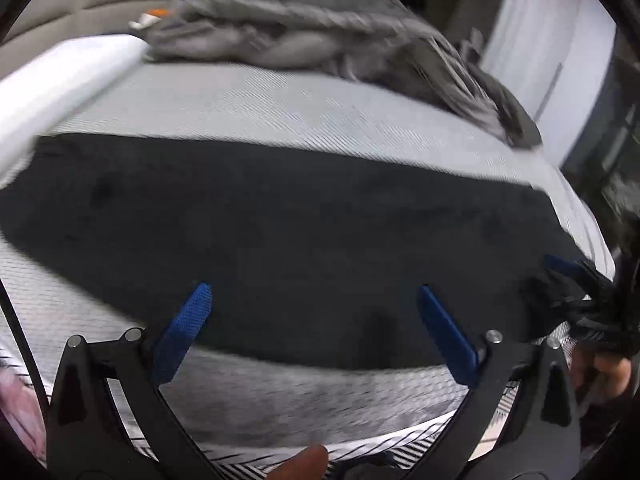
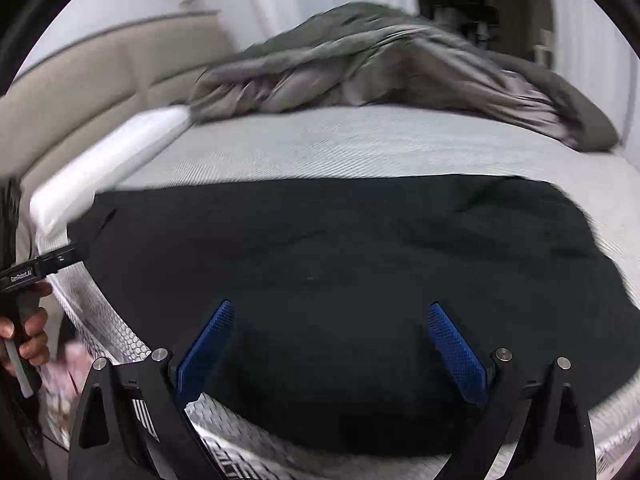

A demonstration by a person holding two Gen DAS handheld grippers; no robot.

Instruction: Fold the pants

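The black pants lie flat across the near part of the grey mattress, and show again in the right wrist view. My left gripper is open and empty, just above the pants' near edge. My right gripper is open and empty over the pants near the mattress edge. The right gripper's blue fingertip shows at the right edge of the left wrist view beside bunched black cloth. The left gripper's body shows at the left edge of the right wrist view.
A crumpled grey blanket lies at the far side of the mattress, also in the right wrist view. A white pillow lies at the left by the beige headboard. The mattress side drops off close below.
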